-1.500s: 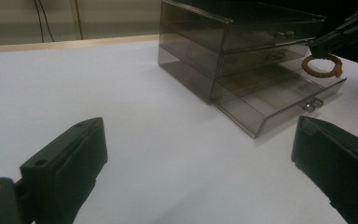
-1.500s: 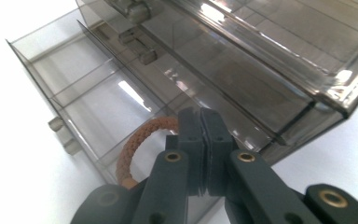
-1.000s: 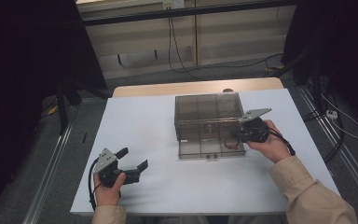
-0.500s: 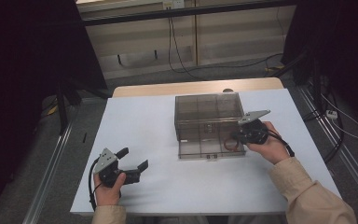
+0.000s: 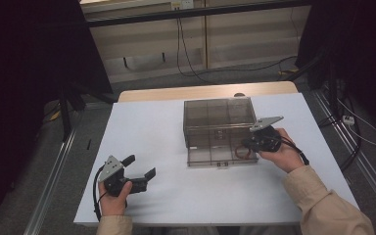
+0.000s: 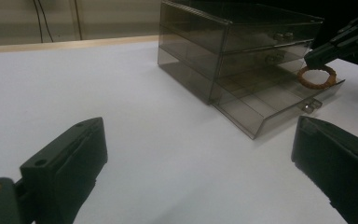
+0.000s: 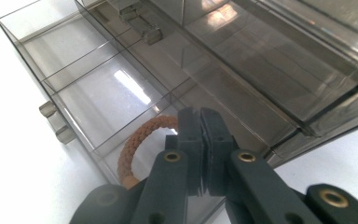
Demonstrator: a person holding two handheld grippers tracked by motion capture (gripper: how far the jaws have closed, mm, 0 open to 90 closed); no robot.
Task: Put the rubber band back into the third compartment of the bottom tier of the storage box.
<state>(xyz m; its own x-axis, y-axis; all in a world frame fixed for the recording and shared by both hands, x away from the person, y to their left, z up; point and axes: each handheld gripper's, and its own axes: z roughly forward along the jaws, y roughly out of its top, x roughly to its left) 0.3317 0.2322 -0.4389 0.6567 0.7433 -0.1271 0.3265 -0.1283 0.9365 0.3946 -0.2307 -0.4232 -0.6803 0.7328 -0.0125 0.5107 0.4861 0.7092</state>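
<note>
A smoky clear drawer box [image 5: 218, 115] stands on the white table, its bottom drawer [image 5: 215, 155] pulled out toward me. My right gripper [image 5: 247, 143] reaches into the drawer's right compartment. In the right gripper view its jaws [image 7: 200, 114] are pressed together at the tip on a braided orange-brown ring [image 7: 137, 140], which hangs low in that compartment. The left gripper view shows the same ring [image 6: 314, 77] under the right gripper's tip. My left gripper [image 5: 139, 166] rests at the near left of the table, its jaws wide apart [image 6: 200, 172] with nothing between them.
The two upper drawers [image 6: 279, 35] of the box are pushed in. White tabletop [image 5: 147, 132] spreads between the left gripper and the box. A wooden strip [image 5: 176, 93] borders the table's far side, with cables on the floor beyond.
</note>
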